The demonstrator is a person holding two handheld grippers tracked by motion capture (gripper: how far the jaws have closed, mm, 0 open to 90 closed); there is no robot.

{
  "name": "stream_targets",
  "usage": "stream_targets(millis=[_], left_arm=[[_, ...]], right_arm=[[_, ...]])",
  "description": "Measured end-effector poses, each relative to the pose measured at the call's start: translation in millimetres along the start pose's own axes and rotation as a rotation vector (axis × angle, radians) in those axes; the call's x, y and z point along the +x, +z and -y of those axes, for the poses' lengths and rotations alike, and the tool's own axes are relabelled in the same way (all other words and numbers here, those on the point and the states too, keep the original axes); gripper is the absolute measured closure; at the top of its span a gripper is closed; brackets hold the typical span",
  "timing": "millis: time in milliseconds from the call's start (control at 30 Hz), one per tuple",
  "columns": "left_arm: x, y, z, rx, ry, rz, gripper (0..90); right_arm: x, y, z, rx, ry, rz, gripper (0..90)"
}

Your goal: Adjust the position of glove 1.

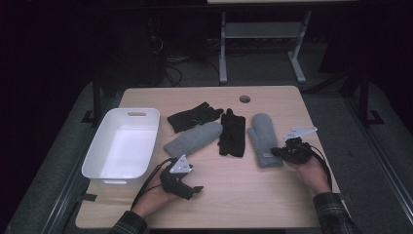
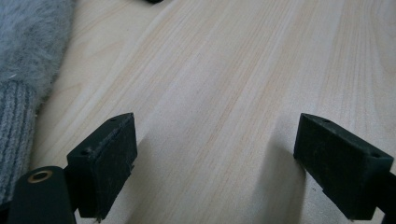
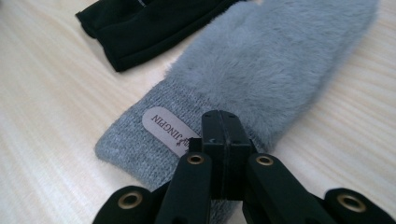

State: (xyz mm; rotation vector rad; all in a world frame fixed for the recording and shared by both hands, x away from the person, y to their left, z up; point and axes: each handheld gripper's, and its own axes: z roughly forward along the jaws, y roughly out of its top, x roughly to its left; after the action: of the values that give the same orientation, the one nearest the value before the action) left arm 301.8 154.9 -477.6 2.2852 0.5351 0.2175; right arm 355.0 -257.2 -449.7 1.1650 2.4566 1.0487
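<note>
Wood bench (image 1: 234,195): it is light and smooth, and four gloves and a tub lie on it.
White tub (image 1: 124,146): it sits on the left side of the bench, with nothing seen inside.
Grey mittens: one (image 1: 193,138) lies slanted near the tub, and the other (image 1: 263,139) lies on the right side.
Black gloves: one (image 1: 194,116) lies at the back, and one (image 1: 232,132) lies between the two grey mittens.
Left tongs (image 1: 195,190): a hand holds them low over bare wood near the front edge. The jaws stand wide apart and hold nothing. A bit of grey mitten (image 2: 25,70) shows beside them.
Right tongs (image 3: 223,128): the jaws are pressed together at the knitted cuff of the right grey mitten (image 3: 261,74), beside its small label (image 3: 166,128). I cannot tell if they pinch the cuff.
</note>
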Motion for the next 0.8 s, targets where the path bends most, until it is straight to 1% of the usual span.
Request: stream_targets(millis=[33, 67, 133, 167, 233, 267, 300, 333, 367, 400, 433, 467, 567, 600, 667, 700, 800], left_arm=[[0.0, 0.0, 0.0, 0.000, 0.000, -0.001, 12.3], [0.0, 0.0, 0.0, 0.000, 0.000, -0.001, 12.4], [0.0, 0.0, 0.0, 0.000, 0.000, 0.000, 12.3], [0.0, 0.0, 0.0, 0.000, 0.000, 0.000, 12.3], [-0.1, -0.1, 0.0, 0.000, 0.000, -0.001, 12.3], [-0.2, -0.1, 0.0, 0.000, -0.001, -0.002, 12.3], [-0.2, 0.0, 0.2, -0.001, 0.000, -0.003, 12.3], [-0.3, 0.0, 0.2, -0.002, 0.000, -0.003, 12.4], [-0.3, 0.1, 0.3, -0.002, -0.001, -0.003, 12.4], [-0.4, 0.1, 0.3, -0.003, -0.001, -0.004, 12.3], [-0.4, 0.1, 0.3, -0.003, -0.002, -0.004, 12.3], [-0.4, 0.1, 0.3, -0.003, -0.002, -0.004, 12.4], [-0.4, 0.1, 0.3, -0.003, -0.002, -0.004, 12.3], [-0.4, 0.1, 0.3, -0.003, -0.002, -0.004, 12.3], [-0.4, 0.1, 0.3, -0.003, -0.002, -0.004, 12.3], [-0.4, 0.1, 0.3, -0.003, -0.002, -0.004, 12.3], [-0.5, 0.1, 0.4, -0.003, -0.003, -0.005, 12.3]], right_arm=[[1.5, -0.8, 1.2, 0.000, 0.006, -0.004, 90.0], [2.1, -1.8, 2.2, 0.002, -0.002, -0.011, 90.0], [3.4, -2.8, 3.1, 0.006, -0.002, -0.017, 90.0], [7.2, -5.0, 5.6, 0.013, 0.000, -0.020, 90.0], [8.7, -5.4, 6.7, 0.006, 0.001, -0.026, 90.0], [13.7, -8.7, 9.5, 0.020, -0.007, -0.031, 90.0], [13.7, -8.7, 9.5, 0.020, -0.007, -0.031, 90.0], [16.7, -10.0, 10.5, 0.022, -0.007, -0.032, 90.0], [18.5, -10.9, 11.5, 0.021, -0.022, -0.032, 90.0], [20.6, -12.1, 12.1, 0.028, -0.018, -0.034, 90.0], [22.4, -12.8, 13.2, 0.028, -0.028, -0.039, 90.0], [25.1, -13.8, 14.3, 0.030, -0.018, -0.045, 90.0], [29.6, -16.5, 17.6, 0.031, -0.024, -0.059, 90.0], [33.6, -18.0, 19.3, 0.036, -0.032, -0.068, 90.0], [36.0, -18.3, 19.9, 0.034, -0.036, -0.073, 90.0], [38.2, -19.7, 20.3, 0.043, -0.044, -0.071, 90.0], [45.1, -21.0, 22.7, 0.038, -0.052, -0.086, 90.0]])
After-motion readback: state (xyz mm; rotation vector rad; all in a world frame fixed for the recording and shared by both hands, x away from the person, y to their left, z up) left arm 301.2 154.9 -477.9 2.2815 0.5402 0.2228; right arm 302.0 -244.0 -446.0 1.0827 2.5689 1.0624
